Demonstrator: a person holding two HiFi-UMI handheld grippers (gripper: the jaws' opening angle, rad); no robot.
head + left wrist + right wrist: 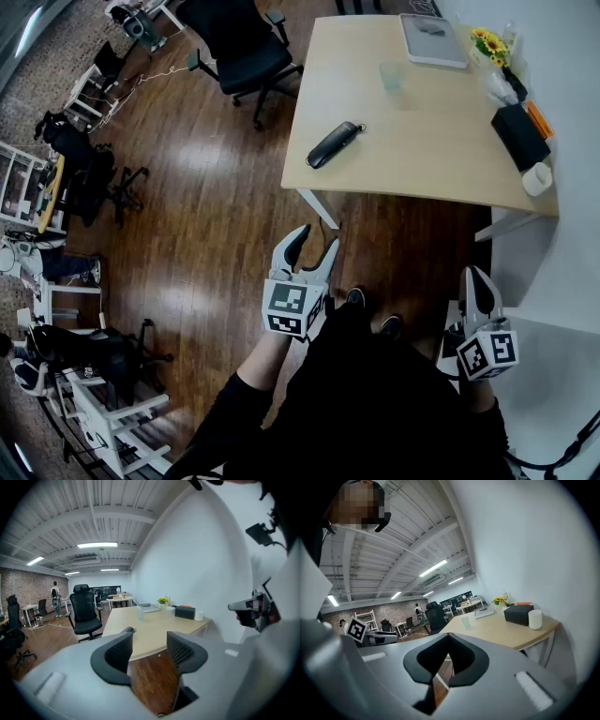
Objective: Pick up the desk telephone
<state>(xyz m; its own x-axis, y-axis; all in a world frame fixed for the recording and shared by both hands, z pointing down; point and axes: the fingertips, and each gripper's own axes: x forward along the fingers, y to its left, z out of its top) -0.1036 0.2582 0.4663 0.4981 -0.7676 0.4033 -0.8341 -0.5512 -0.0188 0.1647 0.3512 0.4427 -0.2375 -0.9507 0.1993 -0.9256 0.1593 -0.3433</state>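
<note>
Head view — left gripper [317, 240] spread, right gripper [475, 275] closed

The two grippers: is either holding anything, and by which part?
Nothing is held. The left gripper has its jaws apart and empty, the right gripper has them together on nothing; the telephone lies untouched on the desk.

Dark desk telephone [335, 143], flat on table [422, 131]

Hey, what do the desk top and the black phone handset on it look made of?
Desk top: likely light wood-look laminate, matte, uniformly pale tan with a thin edge. Phone handset: probably moulded plastic, black, smooth, with a faint sheen along its length.
</note>
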